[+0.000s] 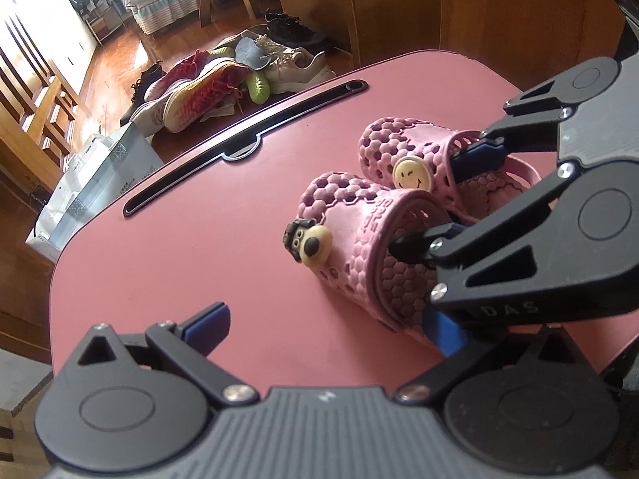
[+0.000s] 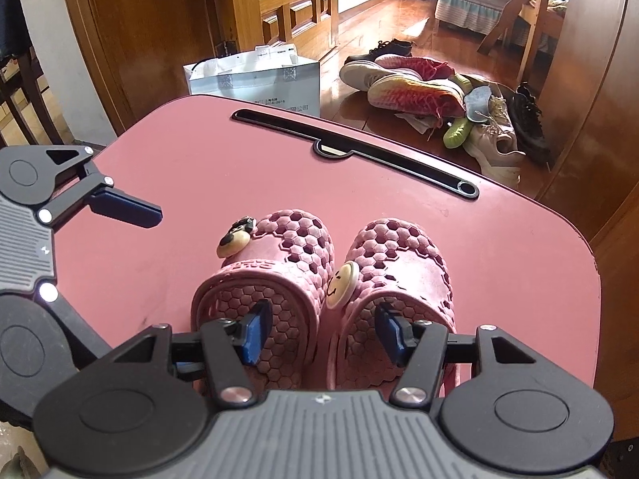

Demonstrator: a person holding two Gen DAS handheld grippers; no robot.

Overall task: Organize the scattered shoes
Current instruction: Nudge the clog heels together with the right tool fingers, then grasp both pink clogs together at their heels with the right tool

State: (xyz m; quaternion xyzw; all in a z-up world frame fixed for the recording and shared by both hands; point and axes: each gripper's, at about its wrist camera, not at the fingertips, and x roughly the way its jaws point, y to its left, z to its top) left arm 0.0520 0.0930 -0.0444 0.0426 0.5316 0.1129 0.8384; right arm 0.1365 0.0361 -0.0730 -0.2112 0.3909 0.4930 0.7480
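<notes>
Under the right gripper, slipper heels hidden, floor shoes tangled

I've got a pink table in front of me, rounded at the corners, with a long black slot running along its far side. Two pink perforated slippers sit on it side by side, touching, toes toward the slot. Beyond the far edge, the wooden floor carries a heap of sneakers, red, white, beige and black, piled over each other. A white paper bag stands on the floor near the table.
</notes>
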